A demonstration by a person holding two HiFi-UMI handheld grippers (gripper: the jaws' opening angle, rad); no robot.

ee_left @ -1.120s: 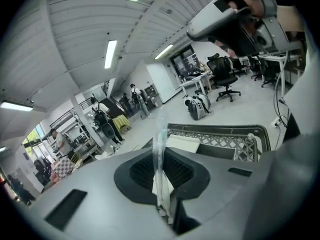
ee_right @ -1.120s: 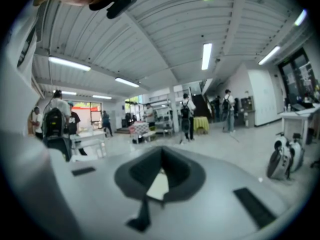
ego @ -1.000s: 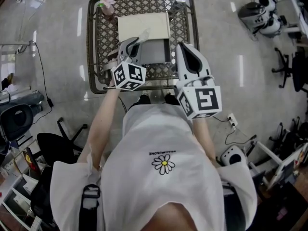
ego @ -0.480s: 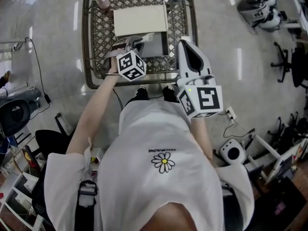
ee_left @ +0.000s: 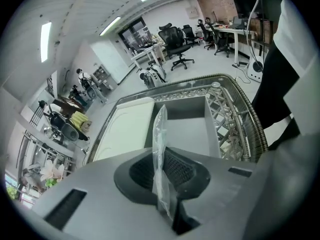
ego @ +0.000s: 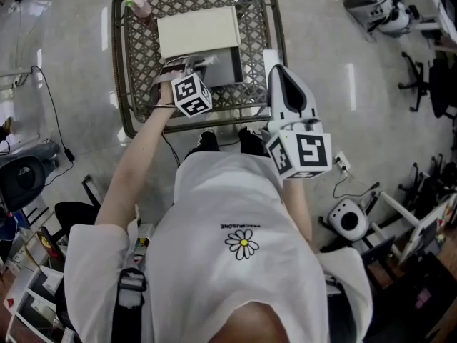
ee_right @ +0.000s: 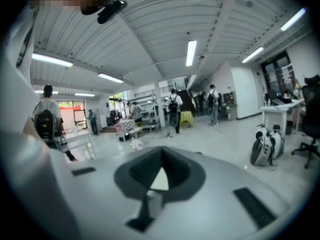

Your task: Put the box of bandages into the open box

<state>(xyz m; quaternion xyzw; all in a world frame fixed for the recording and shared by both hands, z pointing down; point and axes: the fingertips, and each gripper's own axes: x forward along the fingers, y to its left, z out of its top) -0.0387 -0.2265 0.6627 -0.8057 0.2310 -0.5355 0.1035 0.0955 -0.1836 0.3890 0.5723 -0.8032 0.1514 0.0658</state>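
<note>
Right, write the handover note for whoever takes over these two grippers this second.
Left gripper: shut on a thin clear packet, held upright at the near side of the open box.
Right gripper: jaws together, nothing in them, by the lattice table's right edge, pointing out into the room.
Things: the grey open box sits on the lattice table with its cream lid flipped back. The part of its inside that shows is bare.
Done: packet gripped and at the box.
Left: lower it in, open the left jaws, pull clear.
</note>
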